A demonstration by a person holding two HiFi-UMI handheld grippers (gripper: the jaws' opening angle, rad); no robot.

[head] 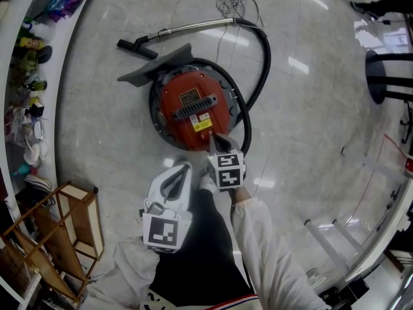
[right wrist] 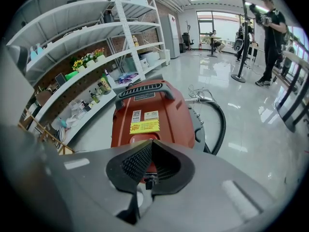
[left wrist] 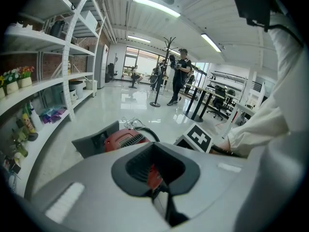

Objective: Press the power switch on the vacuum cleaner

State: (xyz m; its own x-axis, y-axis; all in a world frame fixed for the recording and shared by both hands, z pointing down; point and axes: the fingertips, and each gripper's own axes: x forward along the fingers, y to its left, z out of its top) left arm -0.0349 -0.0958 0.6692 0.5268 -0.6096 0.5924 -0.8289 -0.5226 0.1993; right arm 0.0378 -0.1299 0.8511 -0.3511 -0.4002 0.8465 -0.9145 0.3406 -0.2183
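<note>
A round red vacuum cleaner (head: pixel 192 106) sits on the glossy floor, with a black handle grille and a yellow label on its top. My right gripper (head: pixel 213 137) is shut and empty, its tip down against the near edge of the red body (right wrist: pixel 152 112). Through the window behind the shut jaws a small black part (right wrist: pixel 150 180) shows on the red casing; I cannot tell whether it is the switch. My left gripper (head: pixel 186 166) is also shut and empty, held back just short of the vacuum (left wrist: pixel 123 139). Its view shows the right gripper's marker cube (left wrist: pixel 198 137) beside it.
A black hose (head: pixel 263 63) loops round the vacuum's right side to a metal wand (head: pixel 193 26) and a floor nozzle (head: pixel 137 48). White shelves (head: pixel 26 76) curve along the left, above a wooden rack (head: pixel 61 231). Glass-topped furniture (head: pixel 381 192) stands right. People stand far off (right wrist: pixel 269 37).
</note>
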